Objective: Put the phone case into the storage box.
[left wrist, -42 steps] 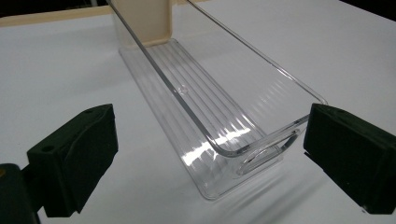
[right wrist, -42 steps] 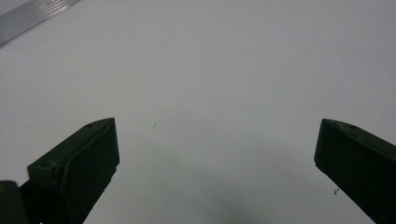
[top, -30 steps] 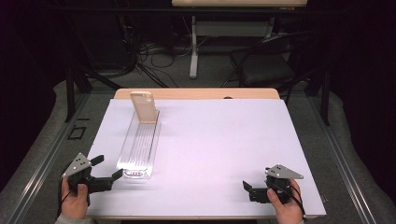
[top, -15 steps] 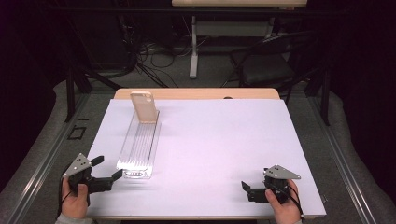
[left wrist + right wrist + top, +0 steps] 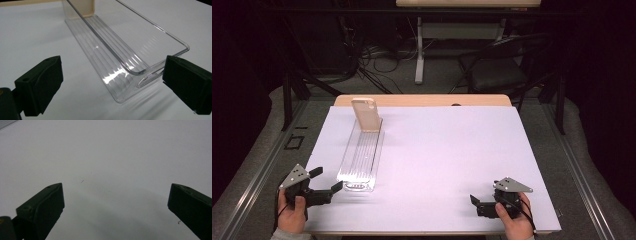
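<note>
Two tongs sit at the near edge of the tabletop (image 5: 437, 150) in the high view, and nothing is gripped yet, so the work looks barely begun. Your left tongs (image 5: 326, 181) stand wide, their tips just beside the near end of the clear tray (image 5: 360, 156), which lies lengthwise toward the far left with a beige block (image 5: 366, 115) upright at its far end. Your right tongs (image 5: 476, 204) rest near the right corner, well apart from the tray. In the left gripper view, your left tongs (image 5: 112, 82) straddle the tray's (image 5: 120, 47) near end with the jaws wide, neither clearly touching it; closing on that end wall is what seems left to do. In the right gripper view, your right tongs (image 5: 115, 207) are spread wide over bare tabletop (image 5: 112, 150).
</note>
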